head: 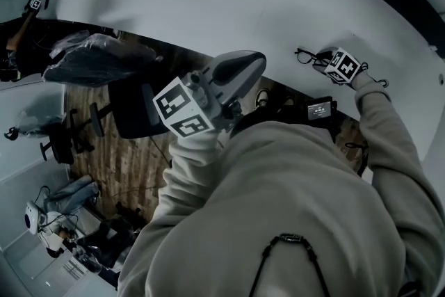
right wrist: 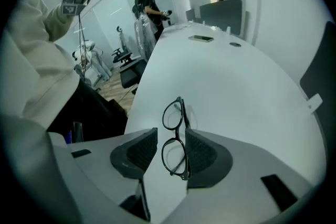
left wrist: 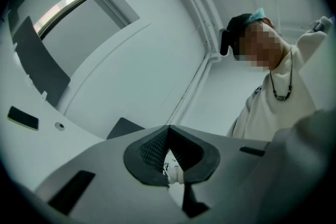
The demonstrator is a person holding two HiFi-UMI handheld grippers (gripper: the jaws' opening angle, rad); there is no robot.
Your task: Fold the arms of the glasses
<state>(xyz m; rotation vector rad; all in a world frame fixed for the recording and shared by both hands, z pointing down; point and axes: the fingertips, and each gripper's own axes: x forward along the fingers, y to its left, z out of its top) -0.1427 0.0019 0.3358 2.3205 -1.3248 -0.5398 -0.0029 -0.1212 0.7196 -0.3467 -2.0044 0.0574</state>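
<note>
Black-framed glasses (right wrist: 177,134) are lying on the white table (right wrist: 252,81), near its edge, with the front rim turned on its side as the right gripper view is showing it. Over them the right gripper (right wrist: 170,145) is pointing steeply down, jaws standing wide apart, and the lower lens is sitting in the gap. Pads aren't squeezing anything. The frame is running just beside the right pad (right wrist: 202,152); can't tell if it's touching. So nothing is being held on that side.

Arms: both look like they're lying flat behind the front. One dark bar is showing along the back of the lenses and nothing is sticking out across the table. The head view is too small to confirm this, since the glasses (head: 304,55) are showing there only as a dark squiggle next to the gripper. I'm reading the fold as done, or all but done.

Meanwhile the left gripper (left wrist: 168,132) is hanging in the air off the table's edge, well apart from the glasses, jaws pressed together with nothing between them. It isn't contributing.

What's remaining, as I'm judging it: checking that both arms are seating fully against the frame, then backing the right gripper off. If one arm is gaping, it's needing one more nudge.
</note>
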